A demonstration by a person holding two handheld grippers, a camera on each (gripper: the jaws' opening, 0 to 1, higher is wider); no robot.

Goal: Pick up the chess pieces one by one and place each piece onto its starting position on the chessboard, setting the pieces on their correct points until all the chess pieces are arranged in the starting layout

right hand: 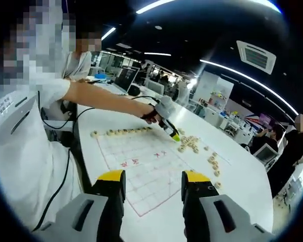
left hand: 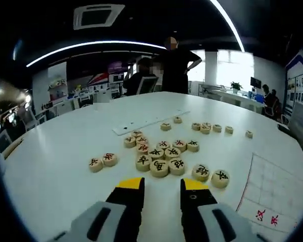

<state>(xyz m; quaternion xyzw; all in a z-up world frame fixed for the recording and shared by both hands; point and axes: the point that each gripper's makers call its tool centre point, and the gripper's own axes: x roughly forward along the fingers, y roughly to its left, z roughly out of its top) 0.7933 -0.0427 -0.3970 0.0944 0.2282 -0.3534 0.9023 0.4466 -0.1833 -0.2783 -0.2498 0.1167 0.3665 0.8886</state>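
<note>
Chess setup barely begun: one row placed, most pieces loose.
Left tool (left hand: 161,189) hovers with jaws wide and empty over the heap of xiangqi pieces (left hand: 159,156) mid-table (left hand: 55,166), beside the board's (left hand: 272,186) edge. Right tool (right hand: 152,182) likewise spread and empty above the board, where a row of pieces (right hand: 122,131) lines its far edge; many remain unplaced.
</note>
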